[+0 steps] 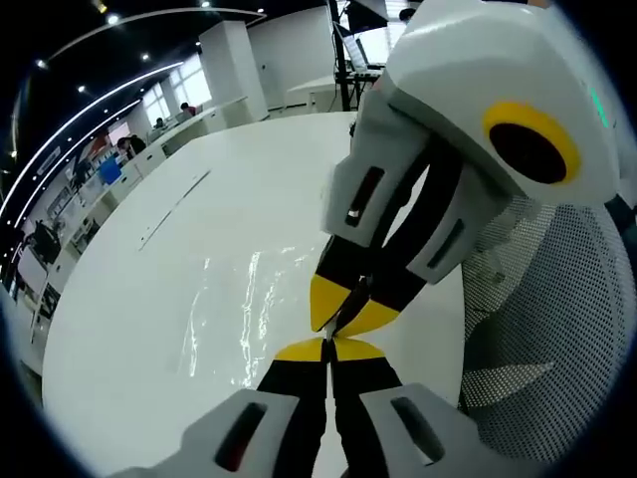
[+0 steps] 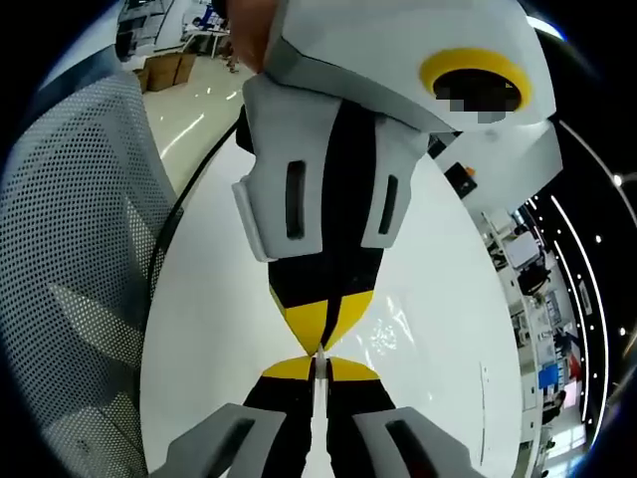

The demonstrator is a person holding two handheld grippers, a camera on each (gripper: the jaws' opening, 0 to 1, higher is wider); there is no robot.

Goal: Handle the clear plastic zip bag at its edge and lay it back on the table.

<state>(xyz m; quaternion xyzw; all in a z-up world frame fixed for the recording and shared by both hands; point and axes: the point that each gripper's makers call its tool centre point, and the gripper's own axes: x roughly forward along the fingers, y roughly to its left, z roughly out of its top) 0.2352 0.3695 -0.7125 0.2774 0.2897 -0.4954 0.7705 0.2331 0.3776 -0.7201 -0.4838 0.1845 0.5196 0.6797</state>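
The clear plastic zip bag (image 1: pixel 249 304) lies mostly flat on the white round table (image 1: pixel 129 329), showing as glints. Its near edge is lifted to where the two grippers meet tip to tip. In the left gripper view my left gripper (image 1: pixel 328 351) is shut on a thin sliver of that edge, and my right gripper (image 1: pixel 348 307) reaches down from the upper right, shut on the same edge. In the right gripper view my right gripper (image 2: pixel 318 370) pinches the edge from below, the left gripper (image 2: pixel 320 334) from above. The bag (image 2: pixel 393 334) glints just right of them.
A grey mesh chair (image 1: pixel 557 329) stands right beside the table edge, at the left (image 2: pixel 80 219) in the right gripper view. A thin white strip (image 1: pixel 174 209) lies farther out on the table. Desks and people (image 1: pixel 149 134) line the far wall.
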